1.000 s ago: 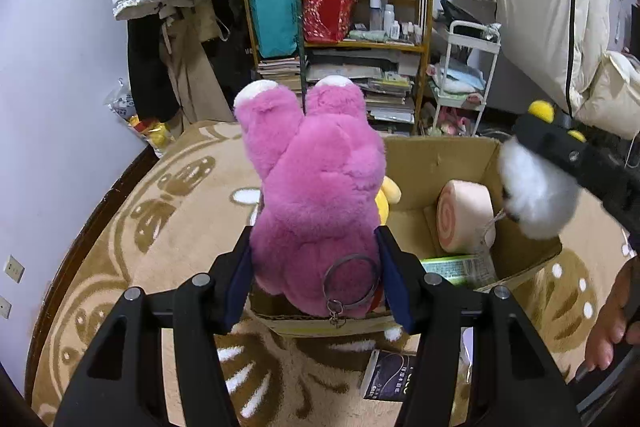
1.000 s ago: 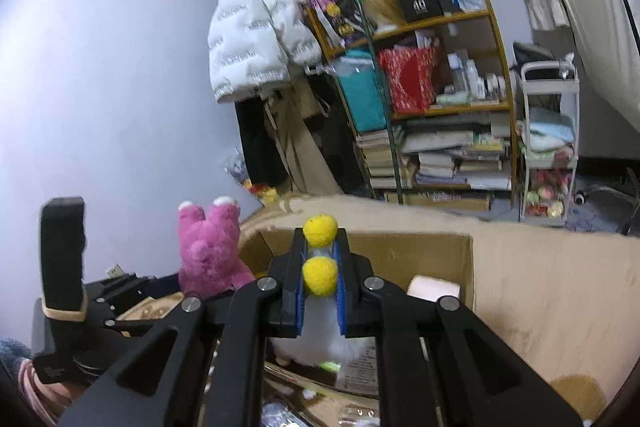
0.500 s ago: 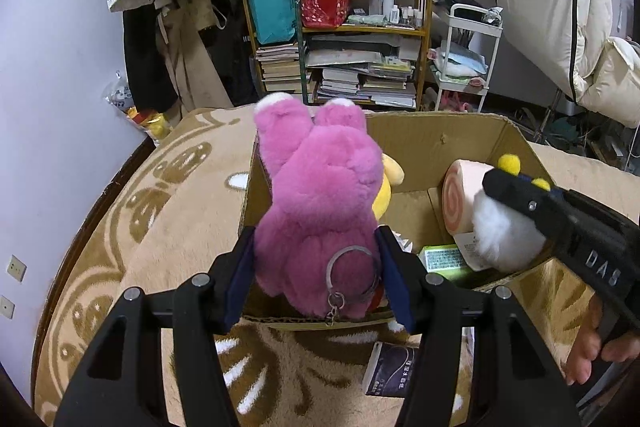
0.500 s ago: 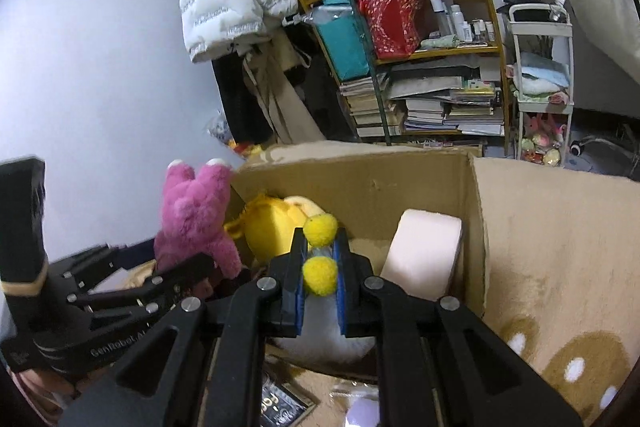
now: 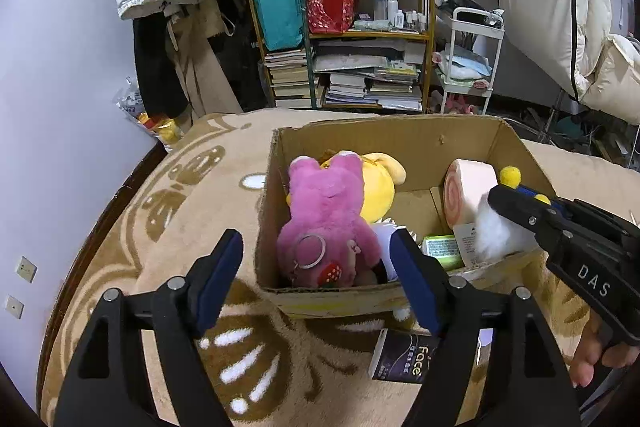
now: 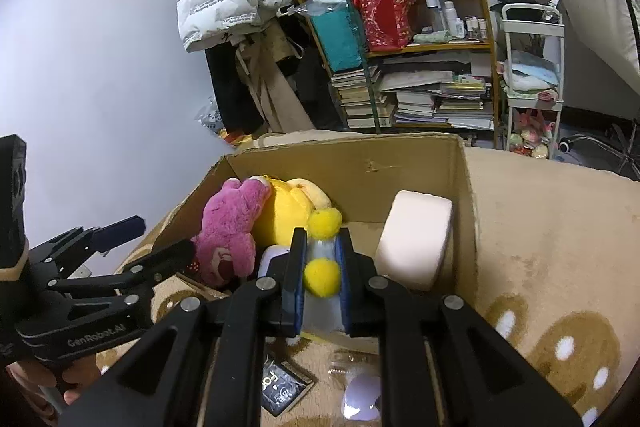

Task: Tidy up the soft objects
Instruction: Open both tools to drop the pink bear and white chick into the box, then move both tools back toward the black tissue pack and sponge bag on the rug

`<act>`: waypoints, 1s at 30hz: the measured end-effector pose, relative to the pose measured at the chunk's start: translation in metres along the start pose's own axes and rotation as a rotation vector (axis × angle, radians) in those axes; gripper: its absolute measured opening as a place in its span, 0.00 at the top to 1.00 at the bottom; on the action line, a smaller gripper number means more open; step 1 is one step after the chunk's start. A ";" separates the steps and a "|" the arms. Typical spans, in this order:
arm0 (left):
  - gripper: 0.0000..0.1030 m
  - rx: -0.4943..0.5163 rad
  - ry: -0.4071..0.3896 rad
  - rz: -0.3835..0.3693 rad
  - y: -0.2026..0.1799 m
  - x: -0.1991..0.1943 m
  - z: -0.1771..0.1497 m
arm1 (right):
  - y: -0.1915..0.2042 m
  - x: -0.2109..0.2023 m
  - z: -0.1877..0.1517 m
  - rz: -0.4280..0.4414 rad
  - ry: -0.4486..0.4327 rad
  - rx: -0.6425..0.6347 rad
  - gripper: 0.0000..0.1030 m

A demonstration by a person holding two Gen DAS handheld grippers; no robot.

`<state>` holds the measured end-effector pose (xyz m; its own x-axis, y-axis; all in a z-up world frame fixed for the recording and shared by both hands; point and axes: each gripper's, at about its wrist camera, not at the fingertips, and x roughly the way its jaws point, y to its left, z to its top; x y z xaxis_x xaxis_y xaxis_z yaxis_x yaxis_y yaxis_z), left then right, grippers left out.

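Two grippers over a cardboard box (image 5: 404, 143), left gripper (image 5: 320, 269) opening with jaws clear of the pink plush bear (image 5: 328, 223) lying inside, right gripper (image 6: 320, 267) clamped on a white plush with yellow pompoms (image 6: 322, 277) at the box's near edge.

The left wrist view looks forward and down from just before the near-left corner of the cardboard box (image 5: 332, 297), close over its near edge. The right wrist view looks the same way from the near-right part of the cardboard box (image 6: 466, 211). Both views share the box inside, the bookshelf (image 5: 360, 35) behind, and each other's gripper.
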<state>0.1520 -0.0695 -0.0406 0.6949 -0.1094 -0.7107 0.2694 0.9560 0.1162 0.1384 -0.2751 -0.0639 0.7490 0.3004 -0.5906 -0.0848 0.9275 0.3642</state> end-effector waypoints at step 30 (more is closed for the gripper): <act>0.01 0.008 0.017 0.019 0.012 -0.060 -0.036 | 0.015 -0.075 -0.018 -0.102 -0.035 -0.019 0.00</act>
<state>0.0893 -0.0420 -0.0217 0.6886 -0.0864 -0.7200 0.2618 0.9555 0.1358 0.0687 -0.2796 -0.0269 0.7766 0.1962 -0.5987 -0.0188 0.9570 0.2893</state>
